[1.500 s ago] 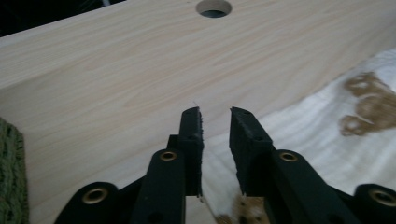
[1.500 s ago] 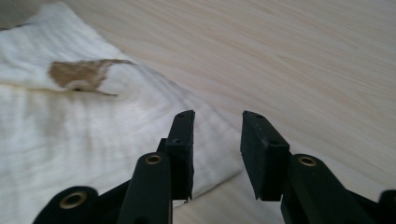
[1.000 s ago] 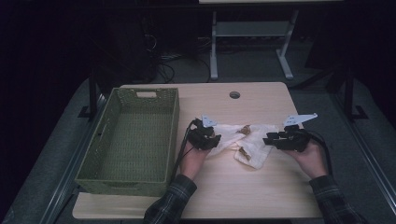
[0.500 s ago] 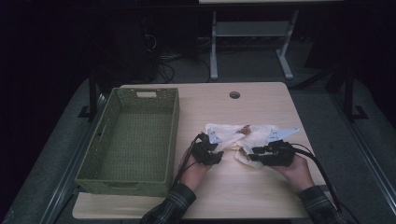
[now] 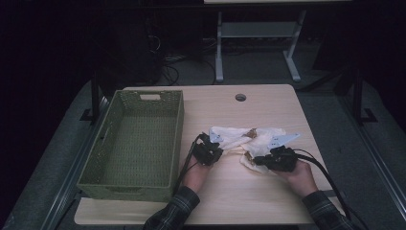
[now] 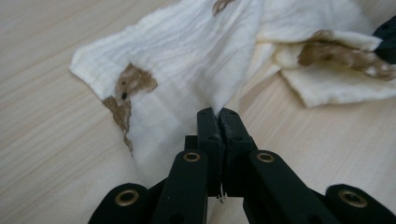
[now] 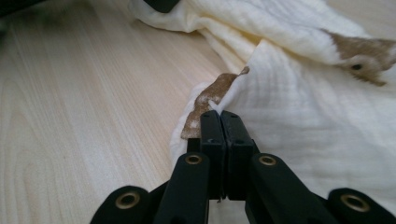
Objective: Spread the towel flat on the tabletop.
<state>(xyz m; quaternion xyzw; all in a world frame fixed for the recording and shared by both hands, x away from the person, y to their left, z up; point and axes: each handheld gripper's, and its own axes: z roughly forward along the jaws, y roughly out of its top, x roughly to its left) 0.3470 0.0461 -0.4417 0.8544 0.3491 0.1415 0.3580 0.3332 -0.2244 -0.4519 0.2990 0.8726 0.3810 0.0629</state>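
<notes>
A crumpled cream cloth [image 5: 238, 137] printed with brown animals lies on the wooden table [image 5: 268, 103], right of the basket. My left gripper [image 5: 216, 150] sits at the cloth's left end. In the left gripper view its jaws [image 6: 218, 115] have just been closing and now pinch a fold of the cloth [image 6: 187, 60]. My right gripper [image 5: 254, 160] lies at the cloth's near right part. Its jaws [image 7: 219, 115] have also just been closing and now clamp a cloth [image 7: 303, 107] edge beside a brown patch.
A green woven basket [image 5: 178, 125] with nothing visible inside stands on the left half of the table. A round cable hole [image 5: 240, 97] is near the far edge. A cable trails from the right gripper off to the right. The floor around is dark.
The right gripper moved left and nearer to me, onto the cloth's near edge. Both grippers went from open to shut on the cloth. The left hand barely moved.
</notes>
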